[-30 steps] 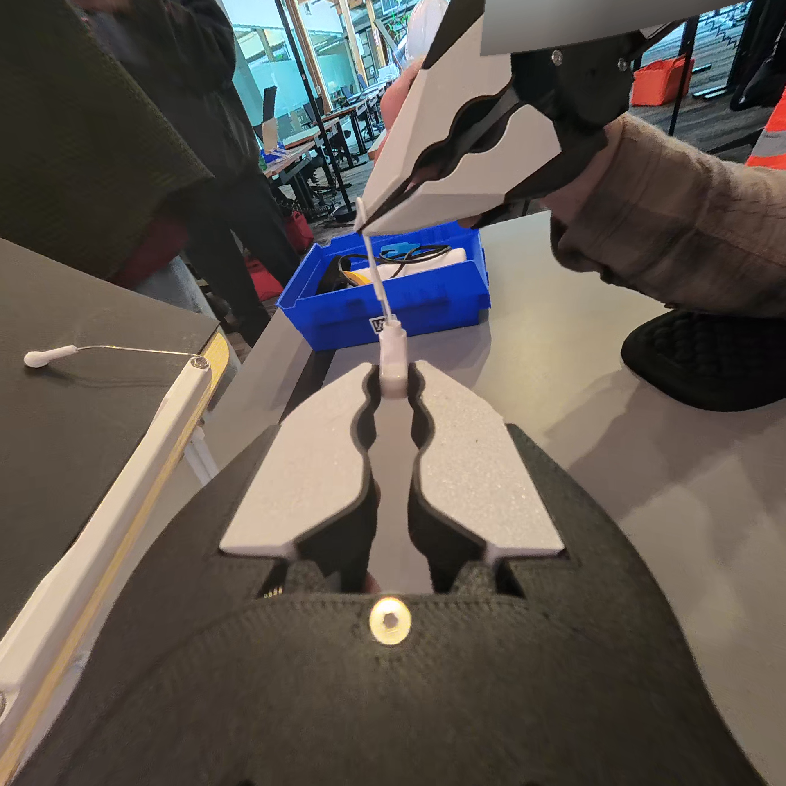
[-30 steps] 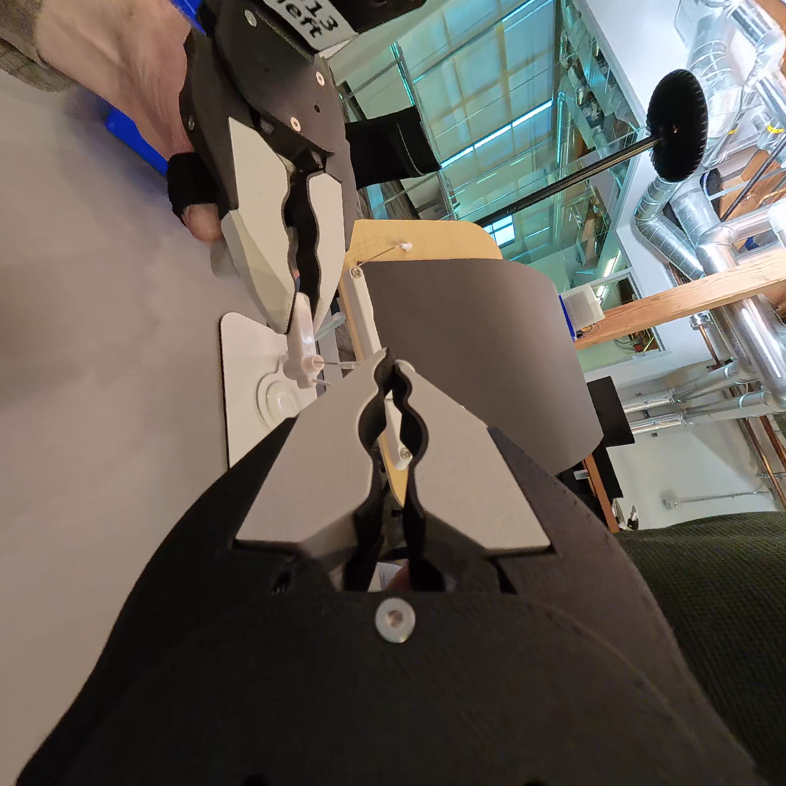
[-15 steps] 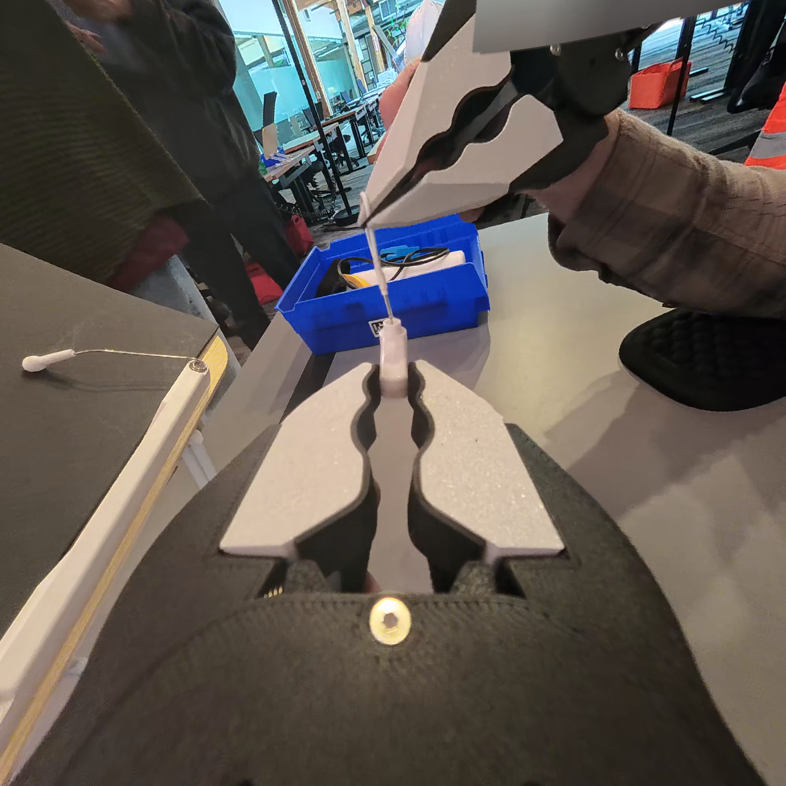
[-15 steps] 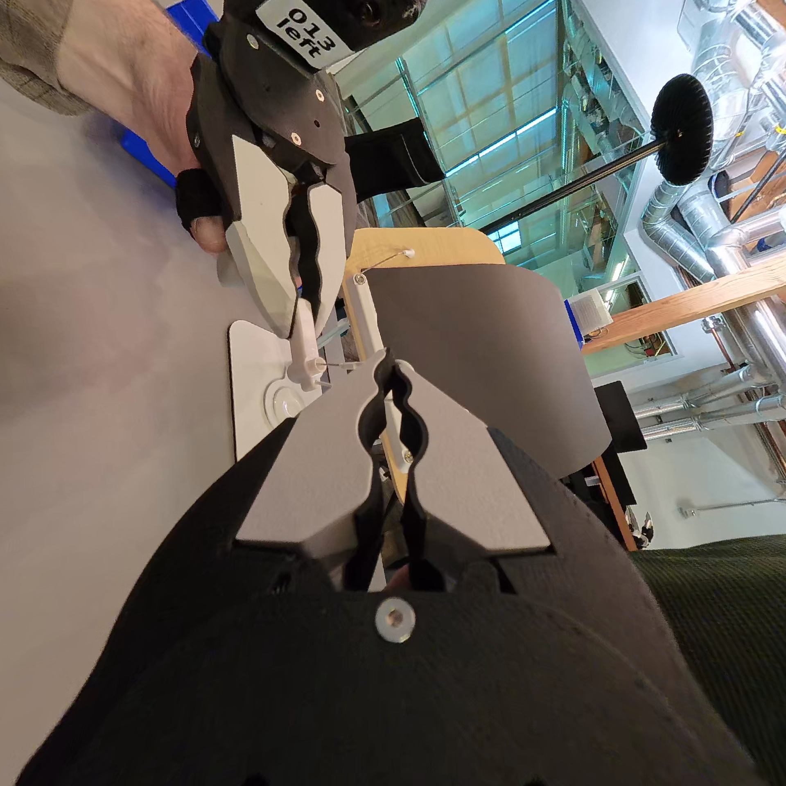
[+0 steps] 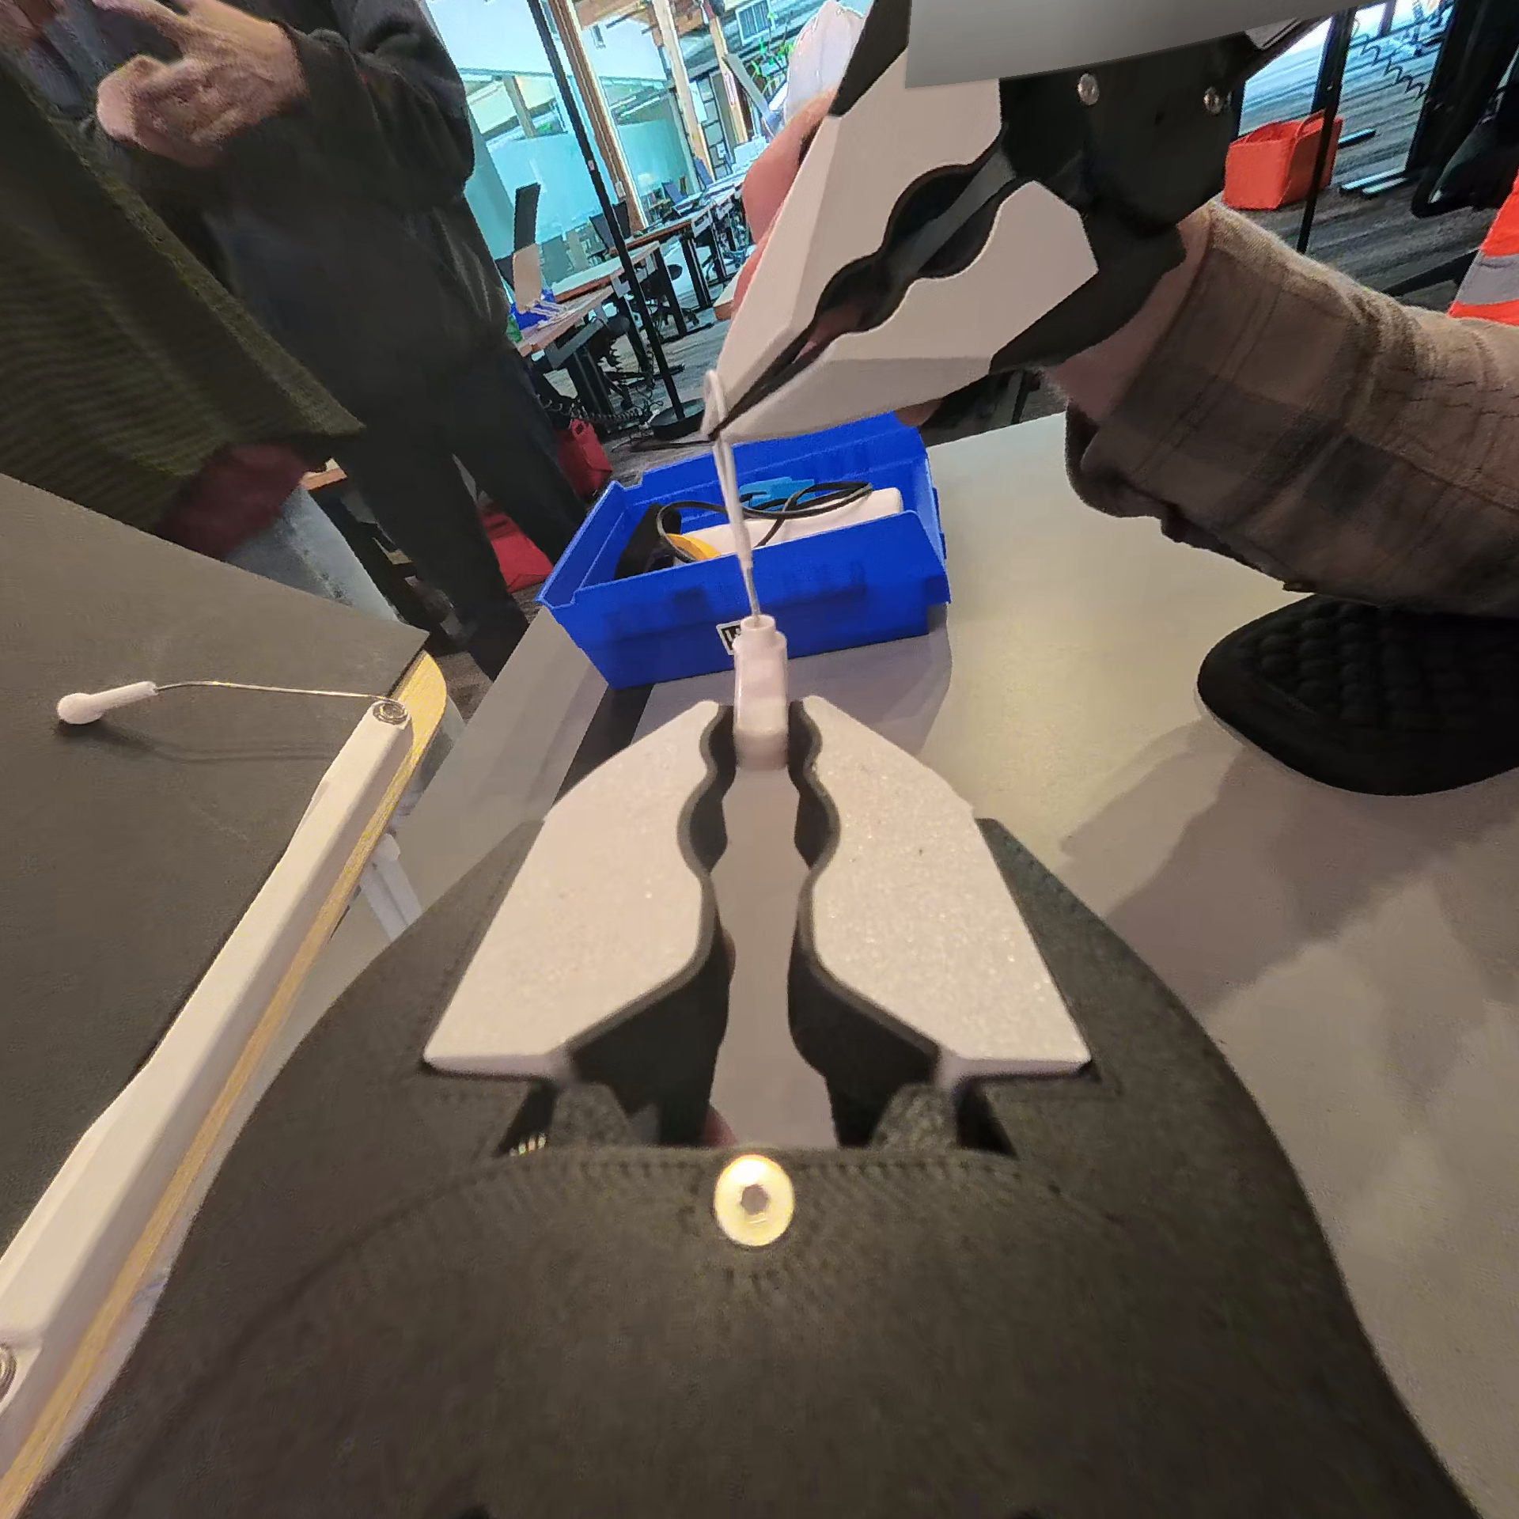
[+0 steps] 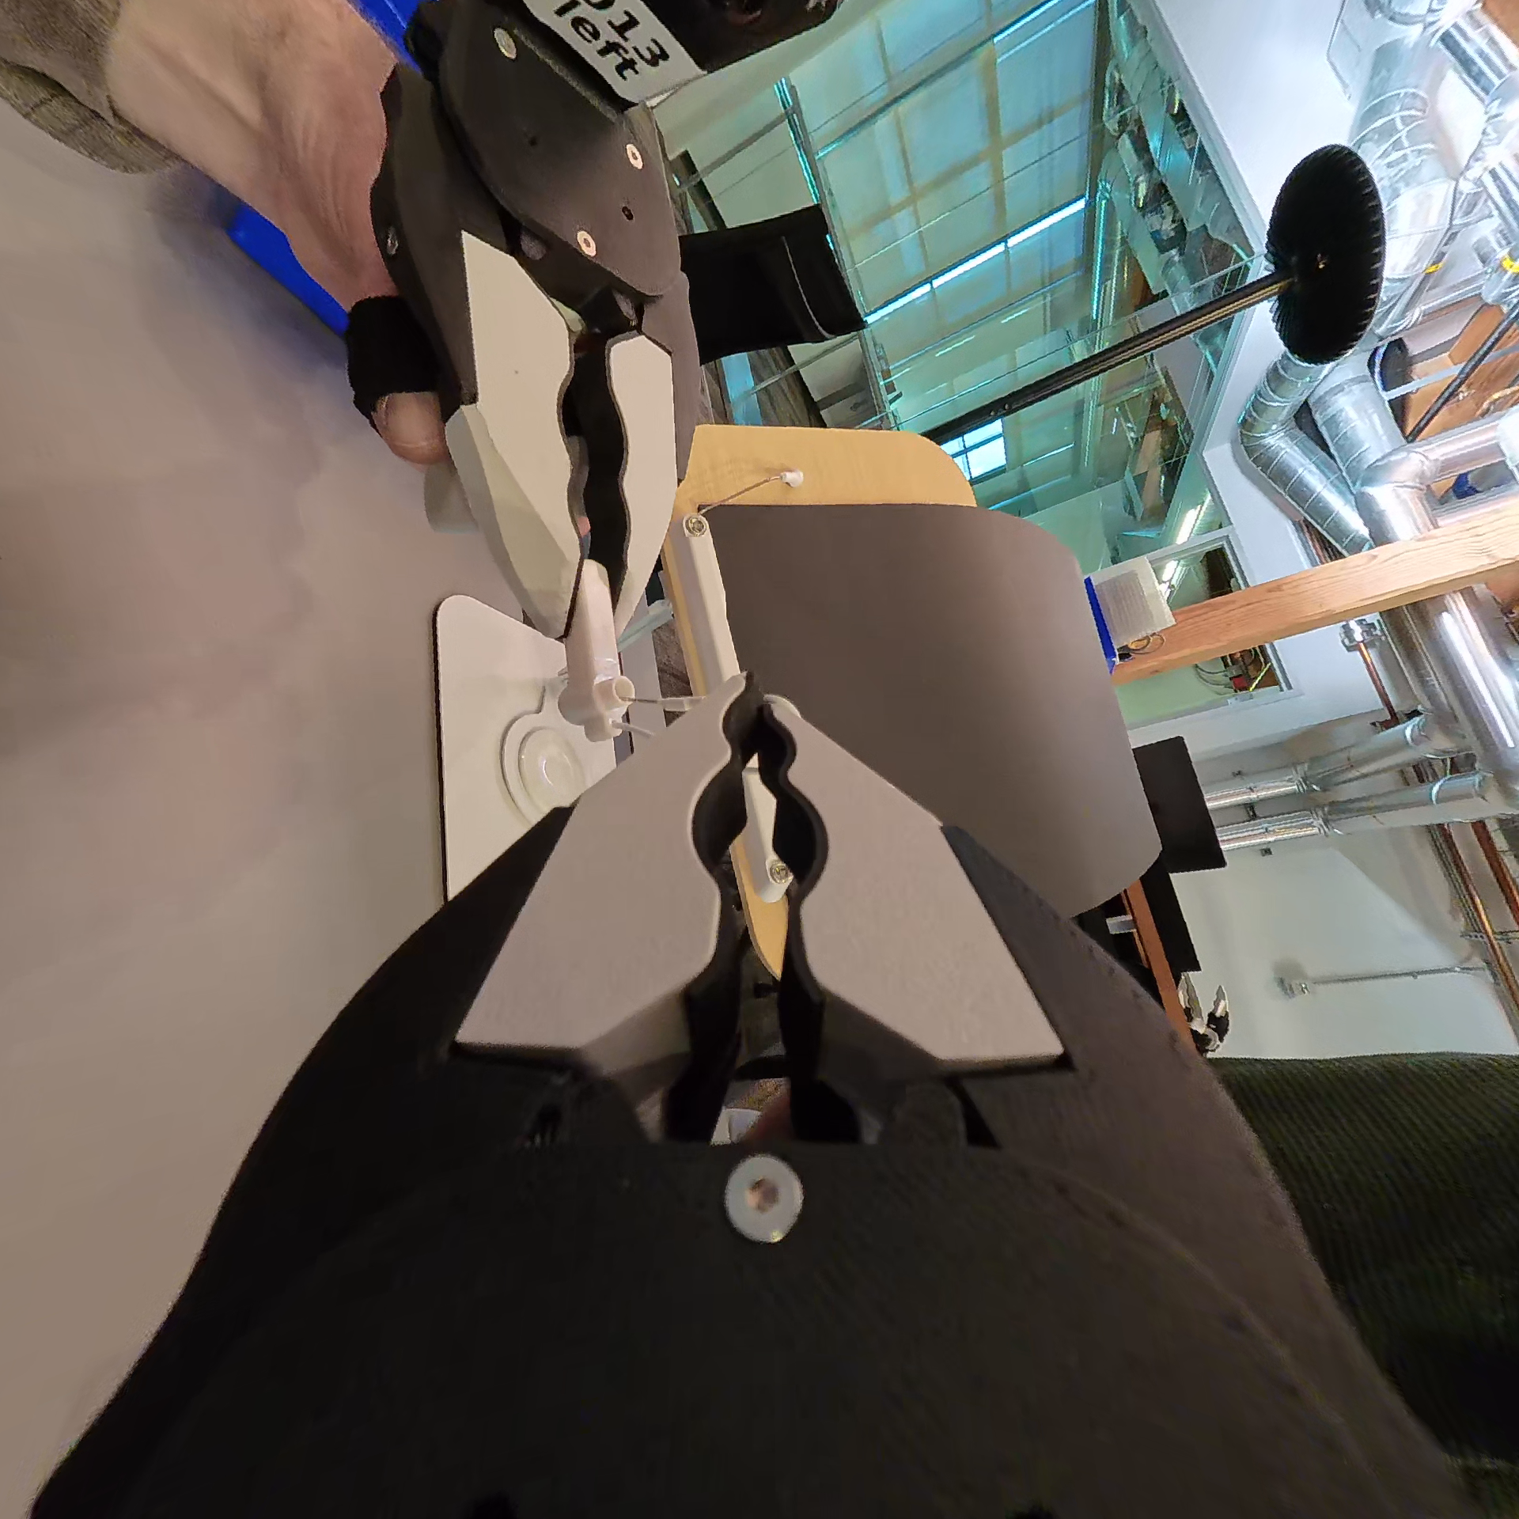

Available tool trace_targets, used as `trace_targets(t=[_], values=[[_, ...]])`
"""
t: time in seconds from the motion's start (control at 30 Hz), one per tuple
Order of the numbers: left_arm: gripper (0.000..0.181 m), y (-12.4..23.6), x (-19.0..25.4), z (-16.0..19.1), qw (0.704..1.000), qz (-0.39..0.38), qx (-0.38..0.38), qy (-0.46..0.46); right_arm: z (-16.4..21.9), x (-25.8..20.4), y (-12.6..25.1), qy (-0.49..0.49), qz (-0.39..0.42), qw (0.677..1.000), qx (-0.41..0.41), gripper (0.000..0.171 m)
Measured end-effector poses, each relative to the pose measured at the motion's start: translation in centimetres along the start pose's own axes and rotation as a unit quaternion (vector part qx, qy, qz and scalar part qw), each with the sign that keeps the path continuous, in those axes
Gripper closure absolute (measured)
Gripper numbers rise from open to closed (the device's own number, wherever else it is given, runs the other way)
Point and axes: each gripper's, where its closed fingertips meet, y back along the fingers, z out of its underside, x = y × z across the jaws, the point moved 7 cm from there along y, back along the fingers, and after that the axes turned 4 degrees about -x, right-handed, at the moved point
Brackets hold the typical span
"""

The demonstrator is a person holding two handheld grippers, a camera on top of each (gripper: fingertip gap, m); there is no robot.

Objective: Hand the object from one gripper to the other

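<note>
Object: slim white probe (image 5: pixel 758 699) — thick base clenched at the left gripper (image 5: pixel 758 731) tips, thin stem reaching up.
Right gripper (image 5: pixel 723 415): tips pinched on the stem's far end, so both claws grip opposite ends for the handover.
Room: held in air above the grey worktop (image 5: pixel 1068 657); blue bin (image 5: pixel 764 592) at its far edge, black board (image 5: pixel 123 781) past its left edge.
</note>
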Motion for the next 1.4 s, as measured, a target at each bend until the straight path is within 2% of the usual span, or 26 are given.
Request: trace_targets(t=[0.77,1.03,1.13,1.4], values=[[0.170,-0.1,0.2,-0.1,1.000,-0.005,0.000,-0.007,-0.4,-0.6,-0.3,0.017,-0.013,1.000,-0.007,0.171],[0.169,0.0,0.2,-0.3,1.000,-0.015,0.012,-0.005,-0.4,-0.8,-0.4,0.003,-0.026,1.000,0.000,0.171],[0.169,0.5,0.1,-1.1,0.999,-0.012,0.041,0.013,0.1,-1.1,-0.9,0.000,-0.035,0.999,-0.010,0.171],[0.169,0.8,-0.2,-1.2,0.999,-0.028,0.042,0.007,0.0,-0.4,-0.4,-0.036,-0.024,0.999,0.013,0.171]])
